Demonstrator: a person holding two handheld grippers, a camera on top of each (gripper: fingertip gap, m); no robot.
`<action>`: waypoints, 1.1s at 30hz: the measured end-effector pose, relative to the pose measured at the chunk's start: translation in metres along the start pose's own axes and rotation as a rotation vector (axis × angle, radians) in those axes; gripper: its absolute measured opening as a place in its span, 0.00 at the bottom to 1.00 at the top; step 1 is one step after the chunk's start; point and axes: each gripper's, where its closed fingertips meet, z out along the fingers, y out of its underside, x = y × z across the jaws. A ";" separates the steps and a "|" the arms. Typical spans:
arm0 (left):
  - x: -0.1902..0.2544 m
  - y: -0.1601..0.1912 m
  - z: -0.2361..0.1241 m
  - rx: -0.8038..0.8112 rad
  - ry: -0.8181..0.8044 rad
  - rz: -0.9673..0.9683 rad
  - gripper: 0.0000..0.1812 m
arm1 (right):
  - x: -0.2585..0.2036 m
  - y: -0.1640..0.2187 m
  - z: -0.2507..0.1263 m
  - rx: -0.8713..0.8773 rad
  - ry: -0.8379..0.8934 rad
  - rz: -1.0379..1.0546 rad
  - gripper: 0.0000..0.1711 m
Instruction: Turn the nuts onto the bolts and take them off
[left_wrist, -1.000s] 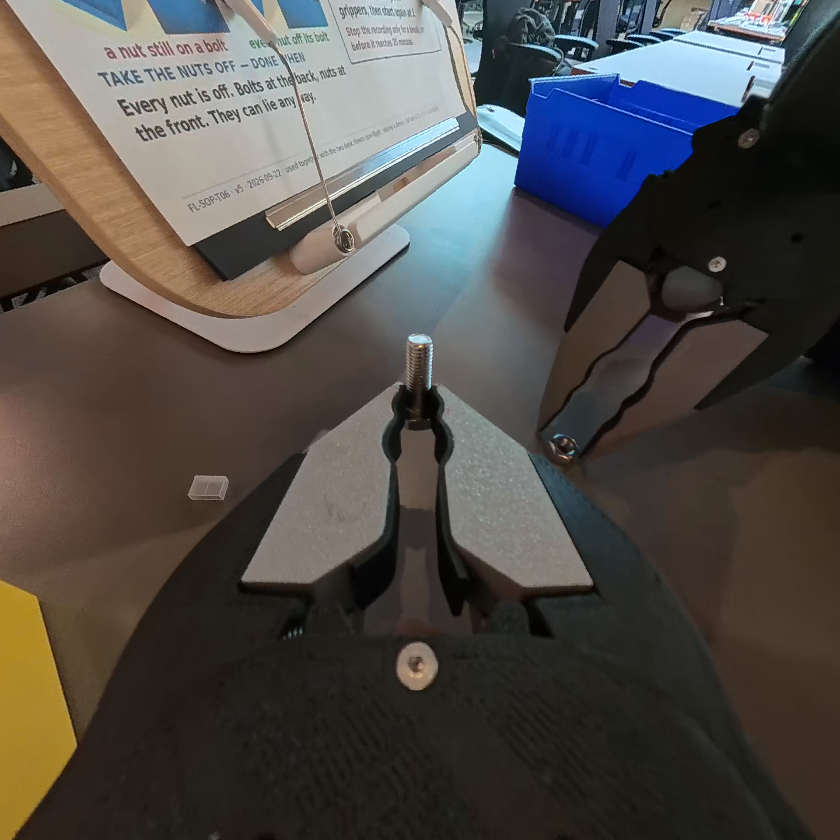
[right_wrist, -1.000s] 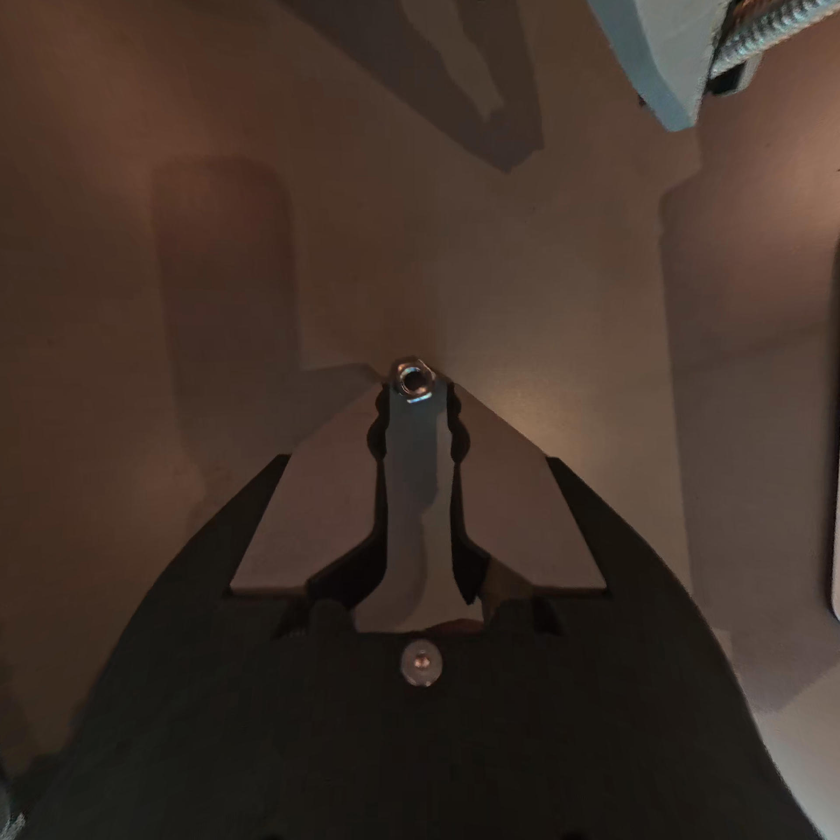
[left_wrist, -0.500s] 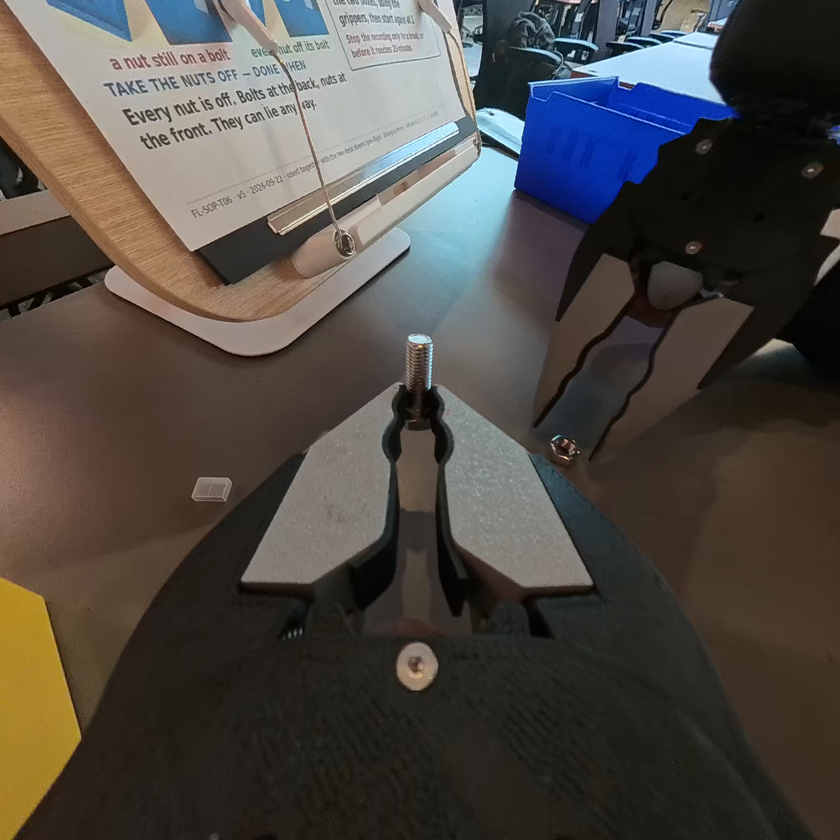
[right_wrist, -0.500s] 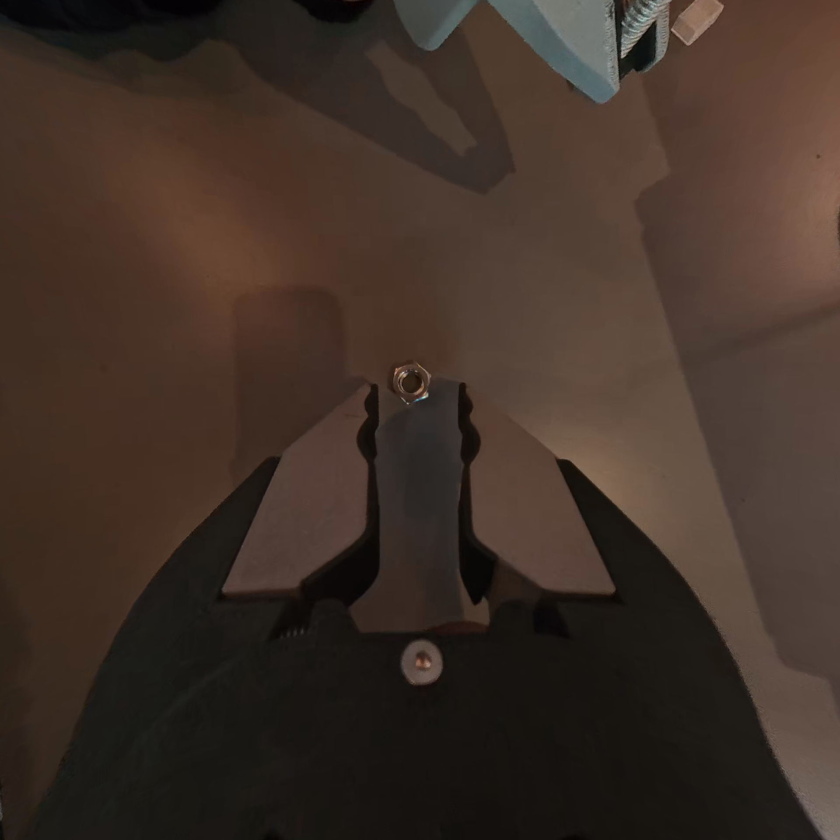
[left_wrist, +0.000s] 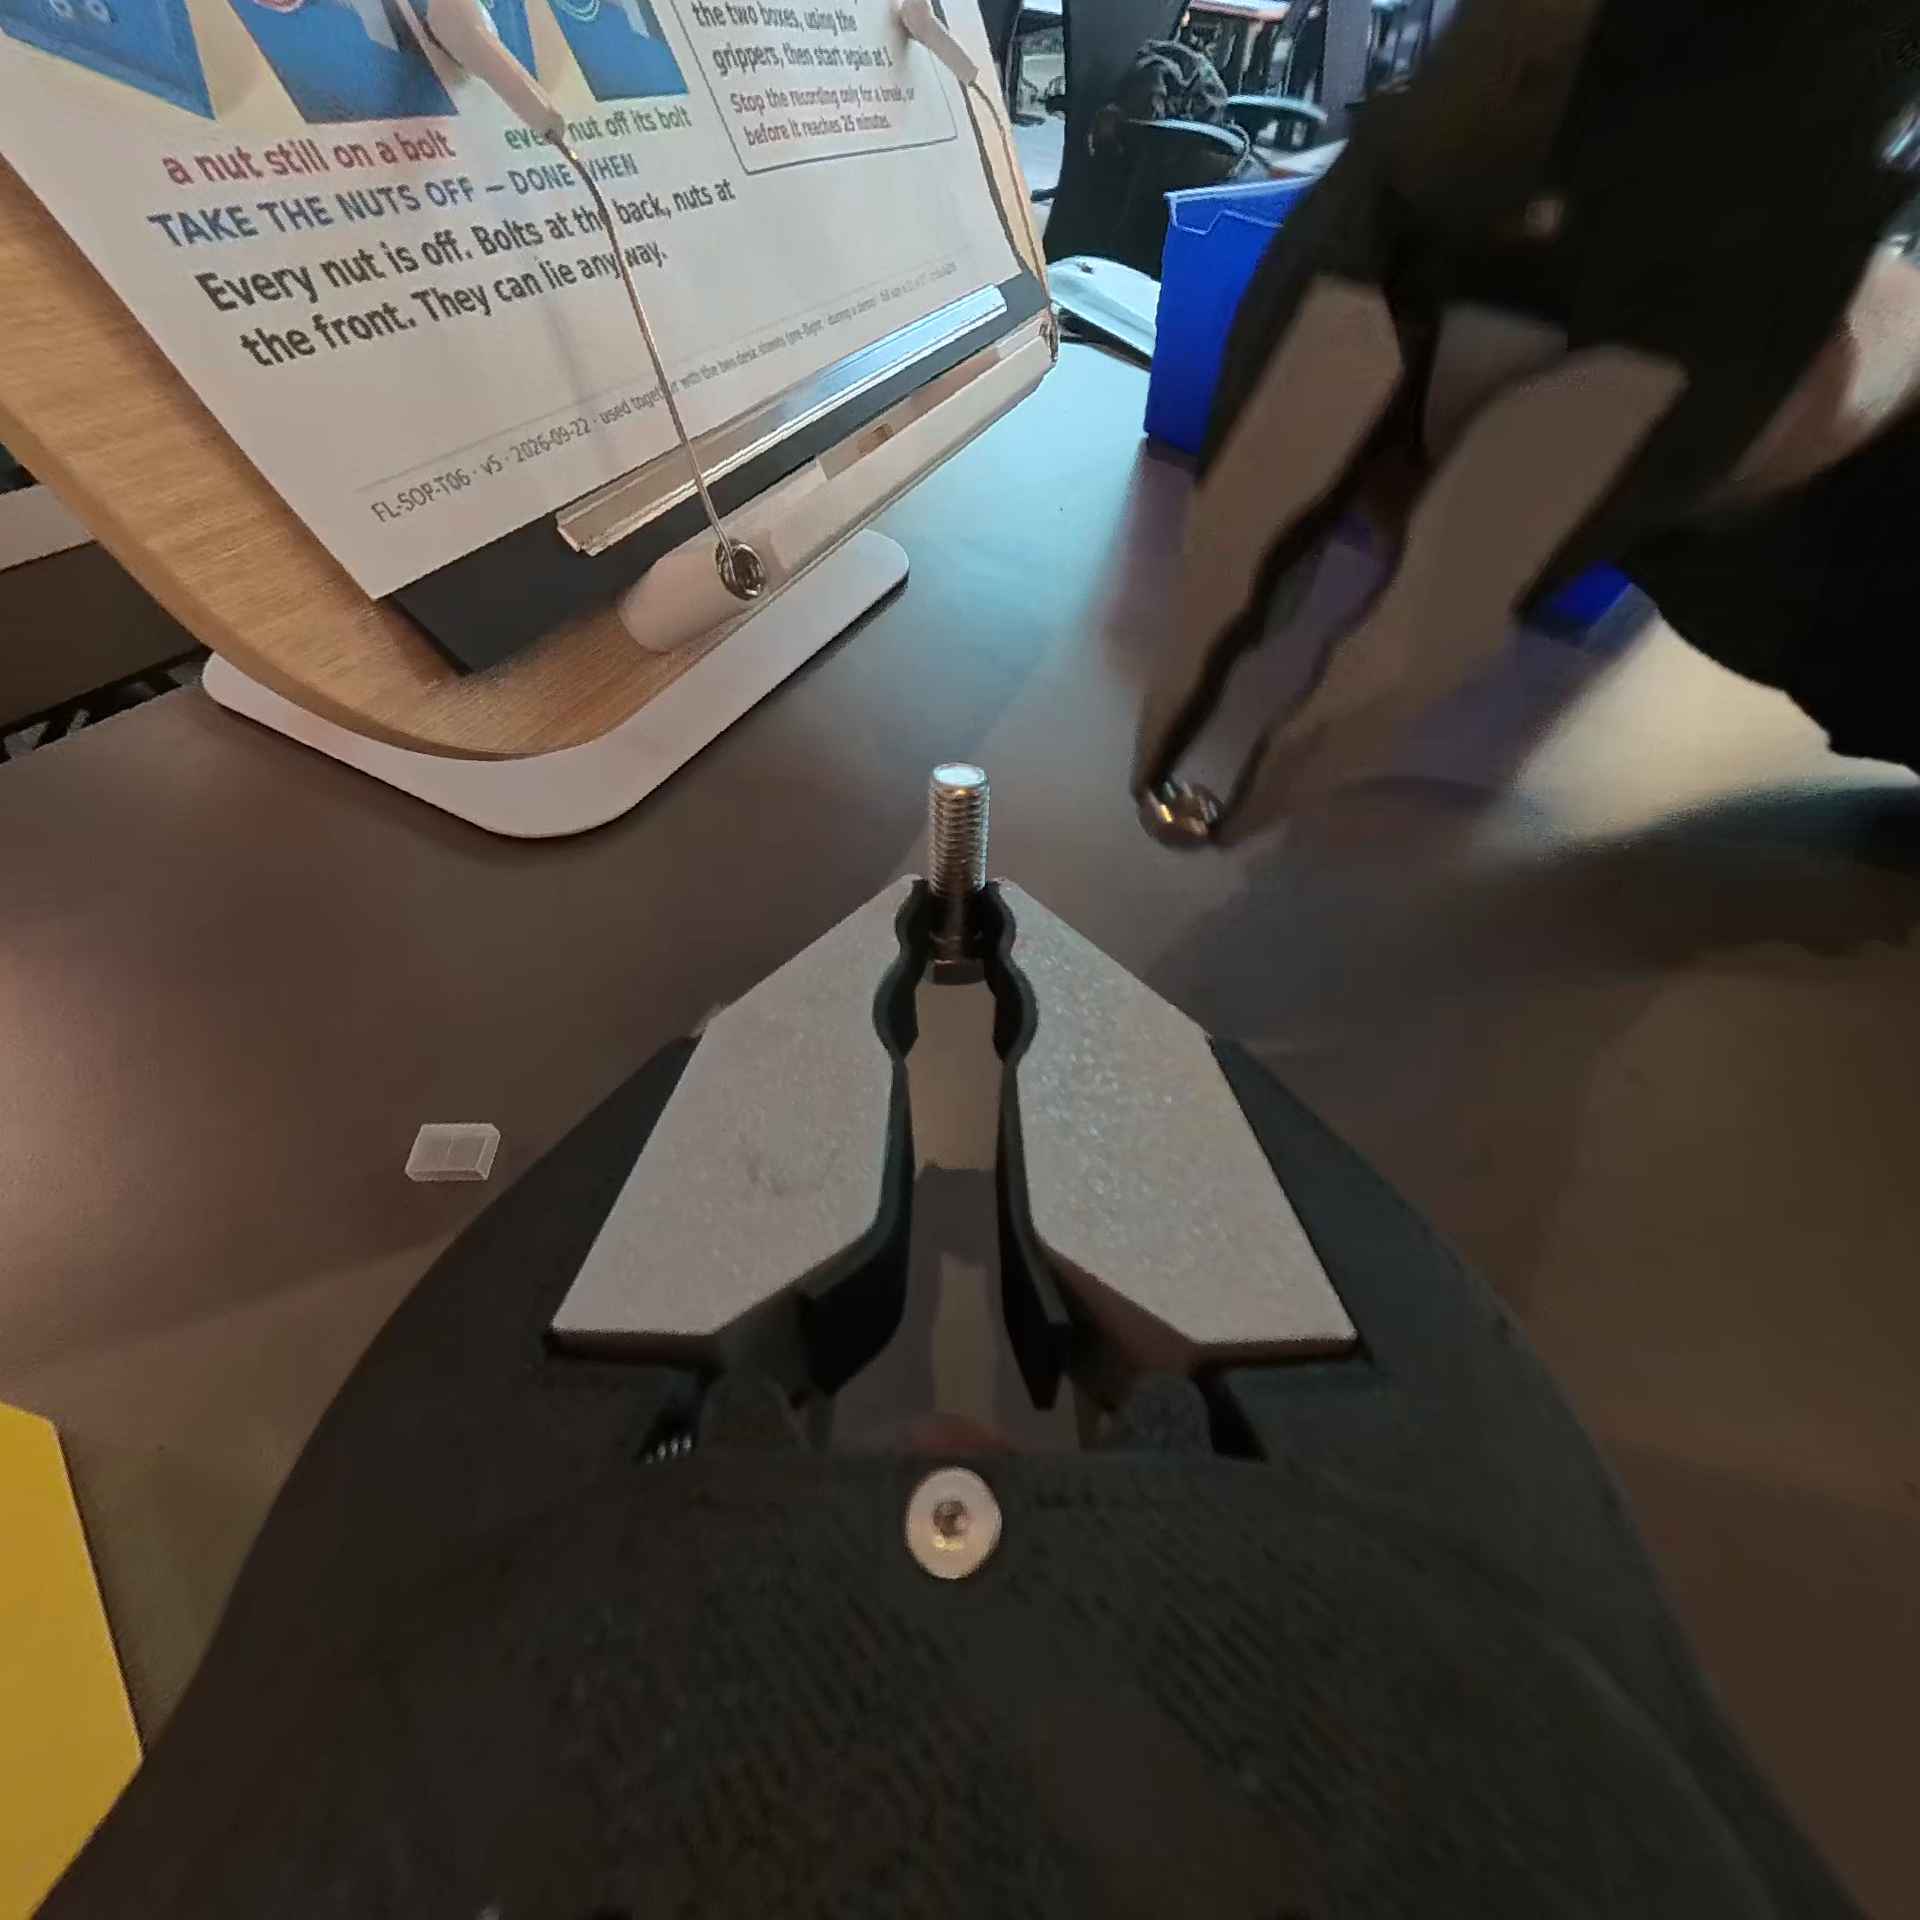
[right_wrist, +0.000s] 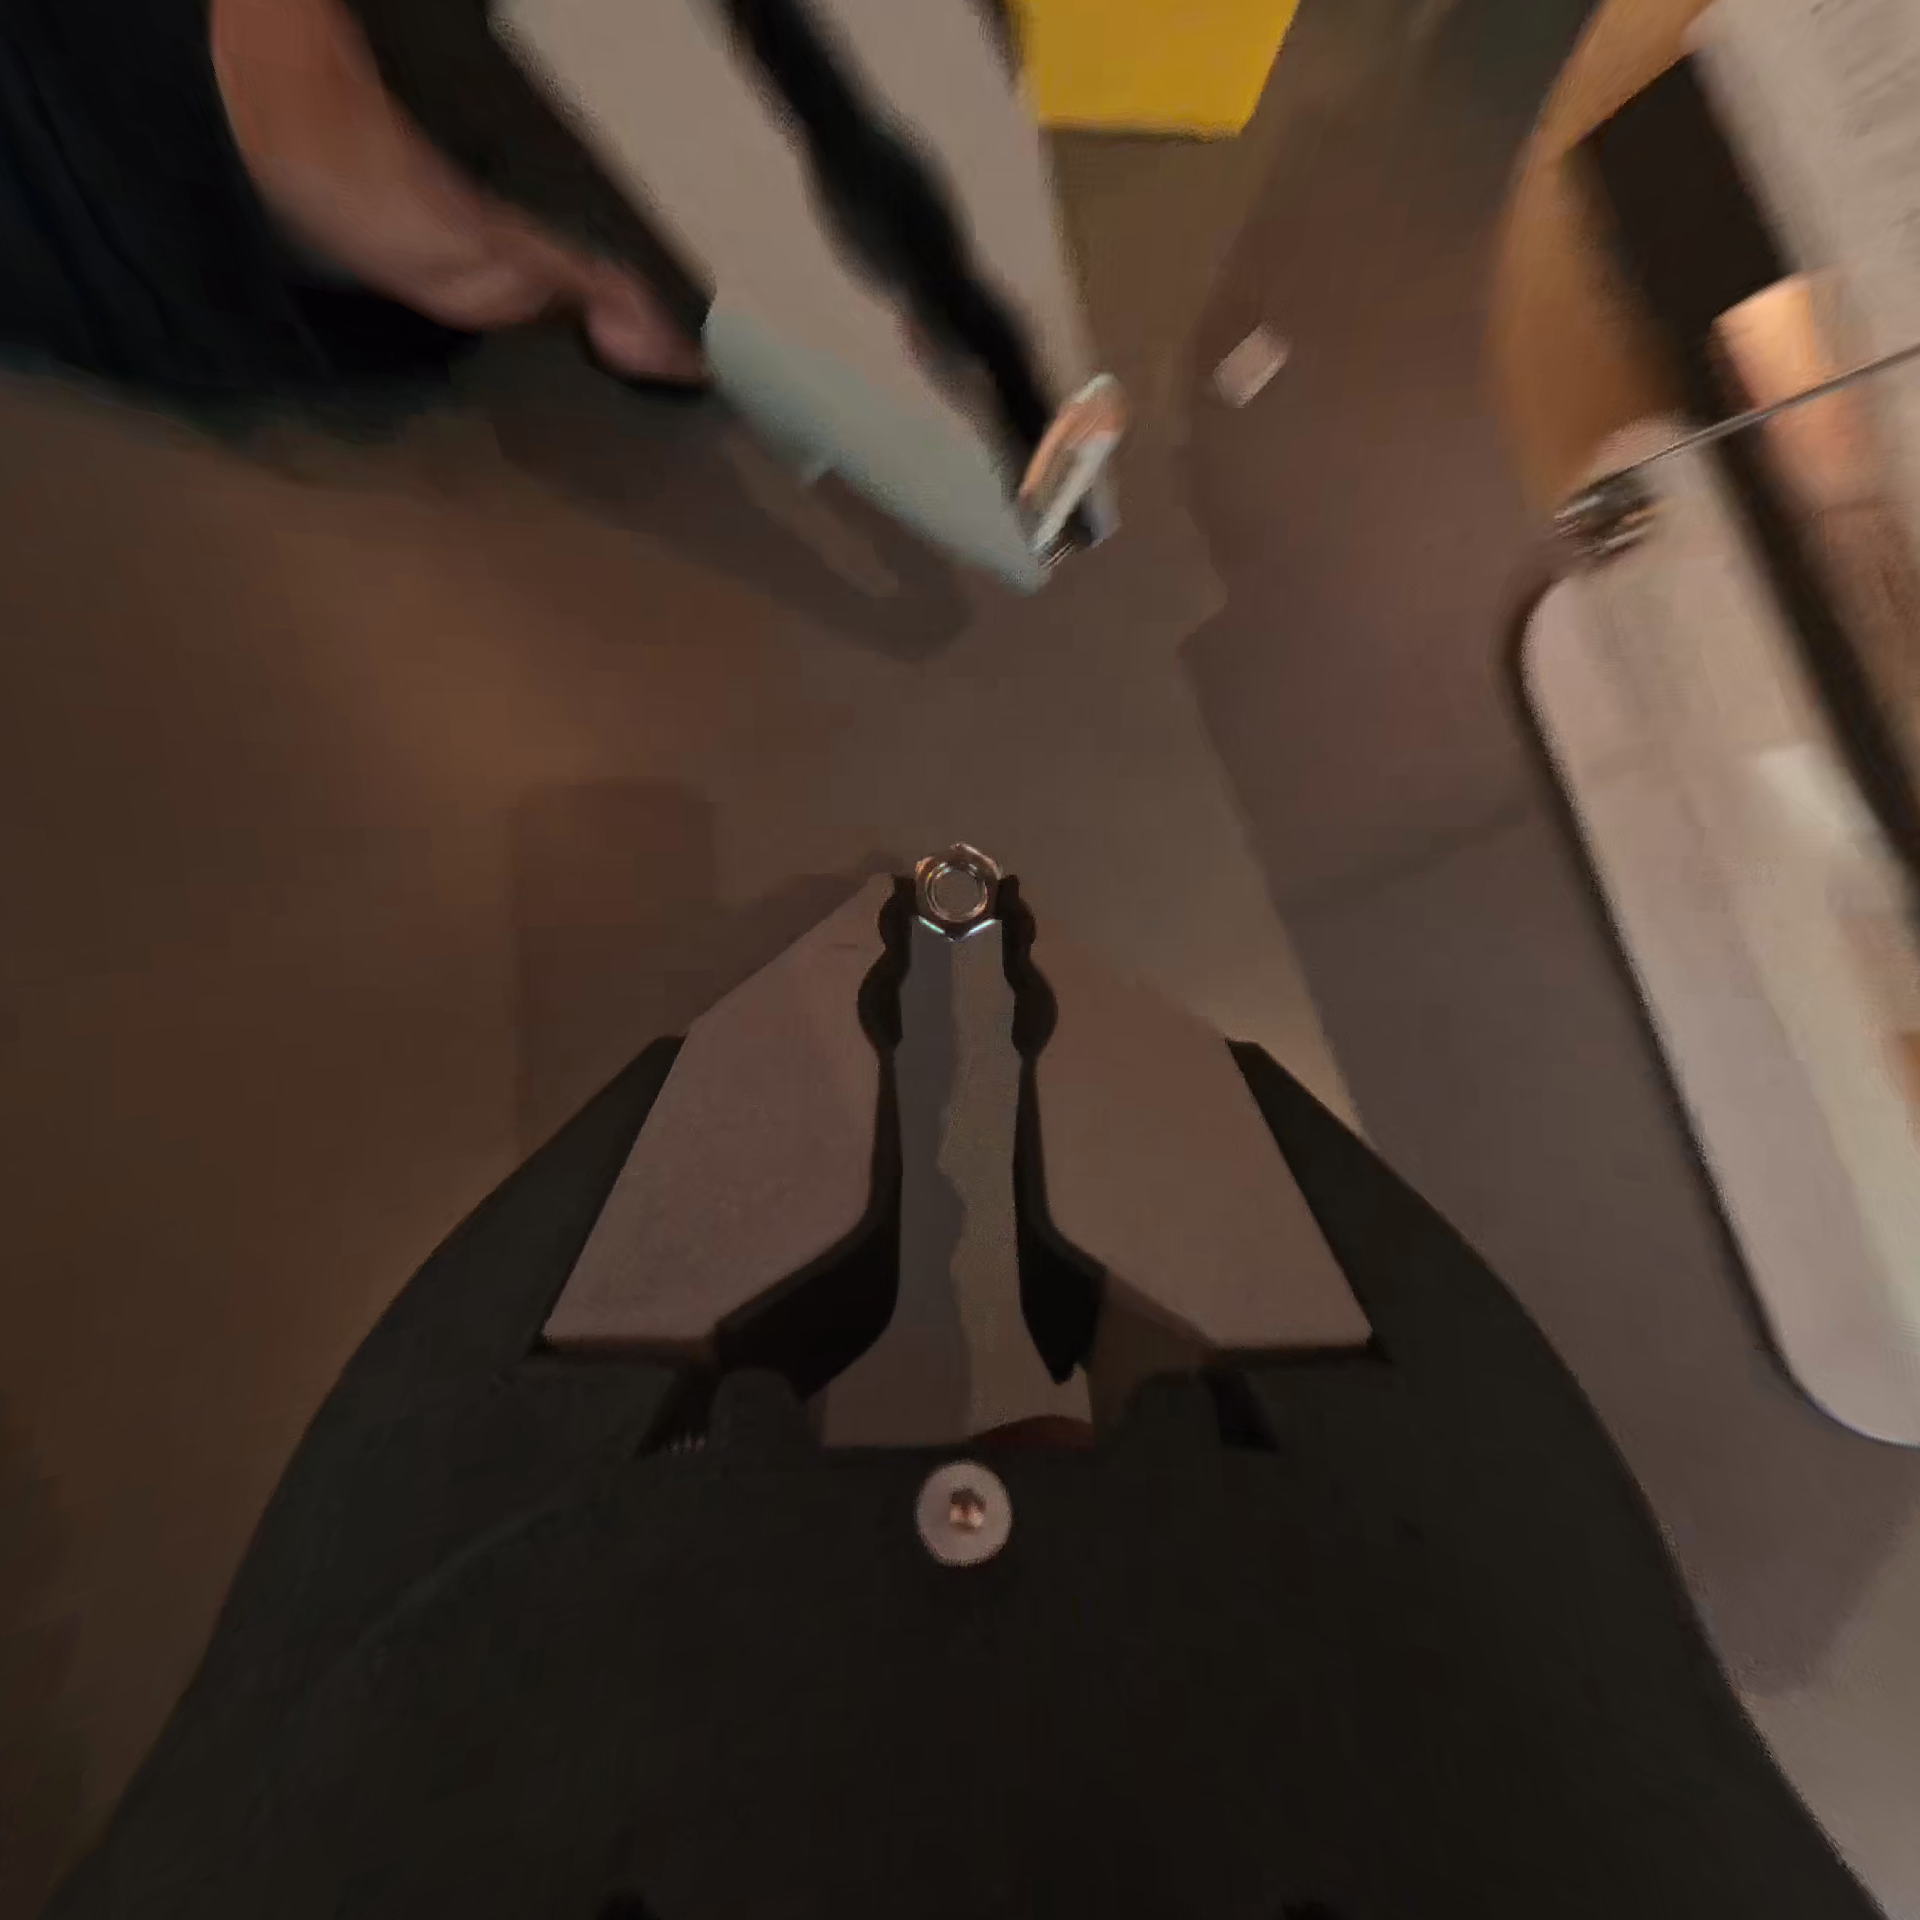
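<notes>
Right wrist view: nut (right_wrist: 957, 894) between claw (right_wrist: 957, 902) tips

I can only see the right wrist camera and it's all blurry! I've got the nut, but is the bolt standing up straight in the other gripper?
Observer: Yes. The left gripper is shut on the bolt, and the threaded end points straight up.
Operator: Is there a nut on it?
Observer: No, the thread above the gripper is bare.
Operator: What's behind my gripper?
Observer: A blue bin sits on the table behind the right gripper, which holds your nut to the right of the bolt's tip.
</notes>
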 end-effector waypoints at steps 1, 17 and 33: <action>0.001 -0.002 0.000 0.011 0.000 0.003 0.04 | 0.009 -0.009 -0.008 0.013 0.008 0.009 0.08; 0.026 -0.019 -0.001 0.110 0.038 0.128 0.04 | 0.010 -0.071 -0.032 -0.004 -0.129 -0.059 0.08; 0.030 -0.016 0.002 0.092 0.021 0.161 0.04 | -0.006 -0.063 -0.025 -0.095 -0.122 -0.087 0.08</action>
